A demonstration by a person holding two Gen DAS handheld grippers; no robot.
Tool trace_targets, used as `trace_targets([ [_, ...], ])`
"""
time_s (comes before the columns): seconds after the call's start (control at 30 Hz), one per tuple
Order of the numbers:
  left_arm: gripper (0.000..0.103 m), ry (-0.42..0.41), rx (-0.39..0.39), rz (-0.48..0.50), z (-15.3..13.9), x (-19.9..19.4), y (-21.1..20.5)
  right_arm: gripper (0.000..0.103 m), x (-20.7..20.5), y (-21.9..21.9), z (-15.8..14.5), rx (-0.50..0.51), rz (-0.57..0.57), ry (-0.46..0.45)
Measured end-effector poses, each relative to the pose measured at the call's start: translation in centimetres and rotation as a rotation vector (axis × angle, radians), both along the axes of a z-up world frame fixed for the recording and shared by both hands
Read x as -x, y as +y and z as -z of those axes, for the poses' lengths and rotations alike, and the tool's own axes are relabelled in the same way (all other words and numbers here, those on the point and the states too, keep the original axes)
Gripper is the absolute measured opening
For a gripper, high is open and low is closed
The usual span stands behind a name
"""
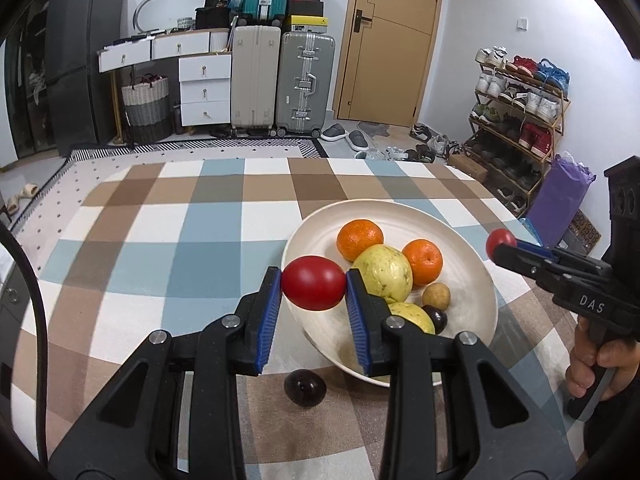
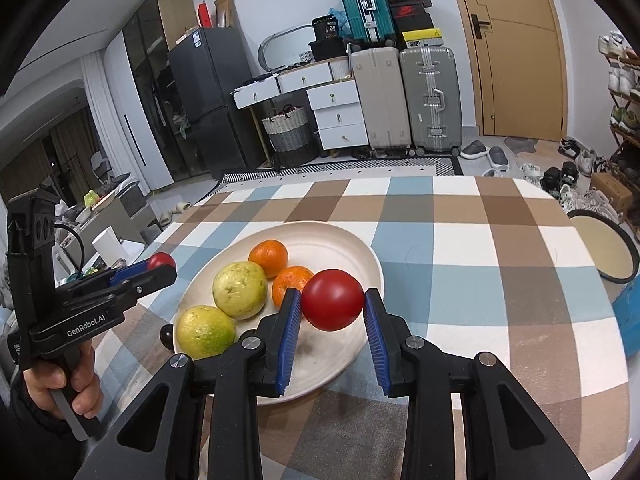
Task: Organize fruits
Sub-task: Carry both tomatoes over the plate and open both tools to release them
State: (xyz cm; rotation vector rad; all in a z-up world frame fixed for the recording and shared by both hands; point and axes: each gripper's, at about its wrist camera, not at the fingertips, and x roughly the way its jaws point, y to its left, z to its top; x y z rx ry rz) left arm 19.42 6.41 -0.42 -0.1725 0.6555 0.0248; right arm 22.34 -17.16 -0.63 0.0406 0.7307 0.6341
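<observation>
Over the white plate point(image 1: 472, 276) on the checked counter point(image 1: 180, 240), both tongs clamp a red tomato each: left tongs point(image 1: 314, 288) at its 9 o'clock rim, right tongs point(image 2: 332, 300) at 3, probably ready to drop in beside the oranges point(image 1: 359, 239). One dark plum point(image 1: 305, 387) sits on the counter.

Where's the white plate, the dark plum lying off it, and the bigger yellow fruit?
white plate point(image 1: 472, 280), left wrist view, bare inner wall at right.
dark plum point(image 1: 305, 387), left wrist view, middle of its top.
yellow fruit point(image 2: 239, 289), right wrist view, centre of its skin.
</observation>
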Motion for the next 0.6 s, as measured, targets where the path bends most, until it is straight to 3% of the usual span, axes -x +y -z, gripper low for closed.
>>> trace_targets([
  [0.6, 0.029, 0.043, -0.031, 0.012, 1.6, -0.7, -0.8, 0.033, -0.5, 1.6, 2.2, 0.069, -0.037, 0.05],
])
